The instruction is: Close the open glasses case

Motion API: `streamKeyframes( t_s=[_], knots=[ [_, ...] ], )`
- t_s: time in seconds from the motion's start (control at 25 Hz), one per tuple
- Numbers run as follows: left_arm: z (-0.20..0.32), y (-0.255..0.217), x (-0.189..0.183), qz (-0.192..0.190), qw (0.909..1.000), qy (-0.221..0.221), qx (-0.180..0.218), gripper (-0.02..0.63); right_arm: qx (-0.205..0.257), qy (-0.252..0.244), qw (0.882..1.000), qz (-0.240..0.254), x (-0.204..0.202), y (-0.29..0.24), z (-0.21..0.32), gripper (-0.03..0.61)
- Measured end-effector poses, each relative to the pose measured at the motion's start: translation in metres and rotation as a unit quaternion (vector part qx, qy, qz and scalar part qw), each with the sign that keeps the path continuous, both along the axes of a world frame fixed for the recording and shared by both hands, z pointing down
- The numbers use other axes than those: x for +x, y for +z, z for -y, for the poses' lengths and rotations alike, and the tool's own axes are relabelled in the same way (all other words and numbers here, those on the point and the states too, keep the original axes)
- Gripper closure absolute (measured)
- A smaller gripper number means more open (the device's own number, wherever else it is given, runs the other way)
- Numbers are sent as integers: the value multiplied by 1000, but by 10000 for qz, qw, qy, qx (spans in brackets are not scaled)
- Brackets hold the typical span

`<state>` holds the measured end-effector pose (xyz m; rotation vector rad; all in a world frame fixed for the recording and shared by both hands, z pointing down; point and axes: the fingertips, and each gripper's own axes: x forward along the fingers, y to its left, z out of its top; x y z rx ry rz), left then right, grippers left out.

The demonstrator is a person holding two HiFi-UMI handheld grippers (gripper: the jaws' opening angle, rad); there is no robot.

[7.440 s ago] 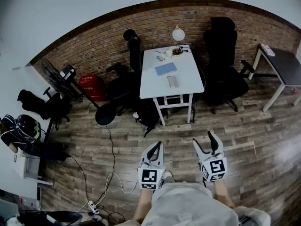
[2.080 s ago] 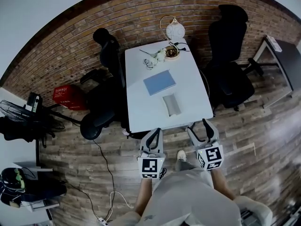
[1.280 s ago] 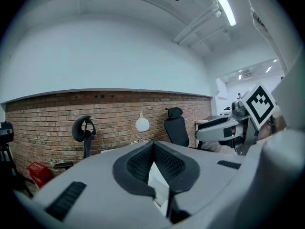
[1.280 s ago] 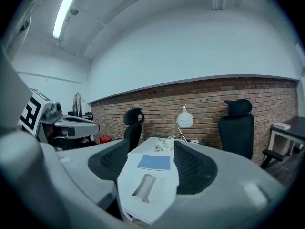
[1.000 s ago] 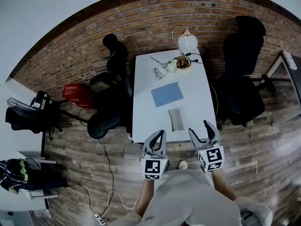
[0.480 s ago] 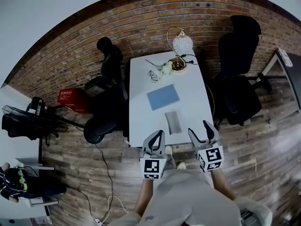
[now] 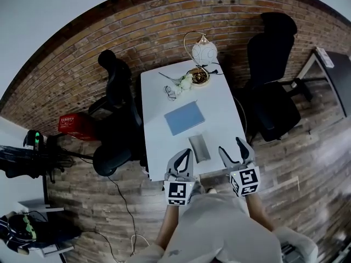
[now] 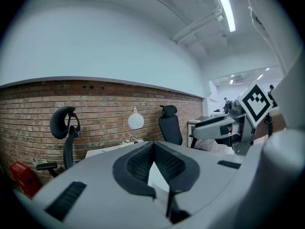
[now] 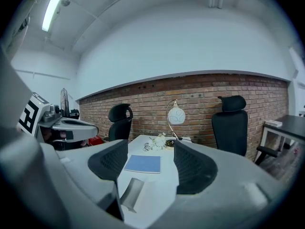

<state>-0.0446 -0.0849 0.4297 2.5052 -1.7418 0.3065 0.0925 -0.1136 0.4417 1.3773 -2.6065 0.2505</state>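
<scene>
The grey glasses case point(image 7: 199, 148) lies lengthwise on the white table point(image 7: 158, 141), near its front edge. In the right gripper view the glasses case point(image 9: 132, 192) shows low, just in front of the left jaw. My right gripper point(image 7: 233, 147) hangs at the table's front edge, right of the case, open and holding nothing; its pads point(image 9: 193, 168) stand wide apart. My left gripper point(image 7: 184, 156) sits at the front edge, left of the case, with its jaws meeting at the tips. In its own view the left gripper point(image 8: 153, 148) holds nothing.
A blue notebook point(image 7: 185, 117) lies beyond the case. White flowers point(image 7: 185, 82), a small bowl and a globe lamp point(image 7: 203, 52) stand at the far end. Black office chairs flank the table, one left point(image 7: 112, 92) and one right point(image 7: 271, 64). A brick wall runs behind.
The person has walked from across the room up to the table. Both grippers now reach its front edge, either side of the case. Neither gripper's jaws have changed.
</scene>
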Motion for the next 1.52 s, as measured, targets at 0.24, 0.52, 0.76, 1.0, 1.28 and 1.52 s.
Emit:
streamKeyframes(
  t_s=[0.24,0.52,0.76,1.0,1.28,1.52],
  knots=[
    [29,15,-7,-74,9995,263,-136,611,-193,145,9997,-40,-12,14,22,276],
    [58,37,-16,-211,9969,651,-383,611,-430,369,9983,-98,-23,39,45,276],
    [74,61,-16,-202,9921,1077,-611,611,-709,653,9951,-201,-26,65,54,276],
    [87,87,-16,-292,9855,1426,-867,611,-984,920,9903,-330,-29,91,55,276],
    [89,111,-13,-348,9775,1738,-1141,611,-1219,1132,9851,-439,-34,110,51,276],
    [85,132,-10,-354,9735,1811,-1354,611,-1384,1170,9817,-591,-33,128,47,276]
  ],
)
